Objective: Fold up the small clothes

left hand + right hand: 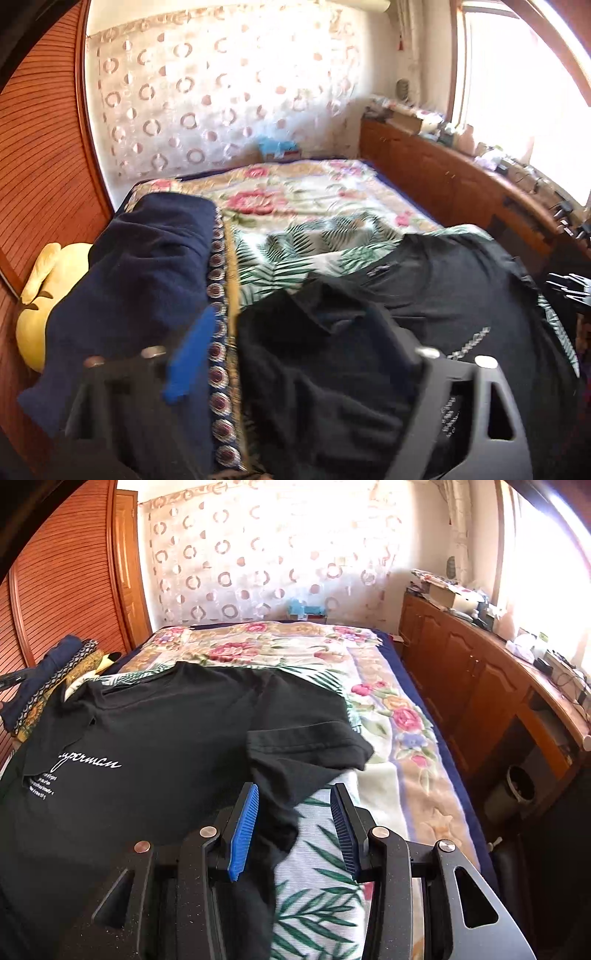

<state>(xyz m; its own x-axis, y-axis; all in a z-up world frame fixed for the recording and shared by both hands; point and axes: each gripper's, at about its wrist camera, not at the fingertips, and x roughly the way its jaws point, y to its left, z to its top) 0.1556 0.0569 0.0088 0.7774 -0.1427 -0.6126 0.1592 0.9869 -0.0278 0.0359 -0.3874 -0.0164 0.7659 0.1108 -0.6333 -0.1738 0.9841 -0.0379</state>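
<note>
Right claw [293,827] gaping astride black T-shirt [155,746] hem for pinching; left claw [295,373] blurred, cannot tell.

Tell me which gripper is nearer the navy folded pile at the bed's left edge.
Left. The left gripper sits right beside the navy folded pile, with black t-shirt cloth across it. The right gripper is at the shirt's opposite side, by its sleeve.
</note>
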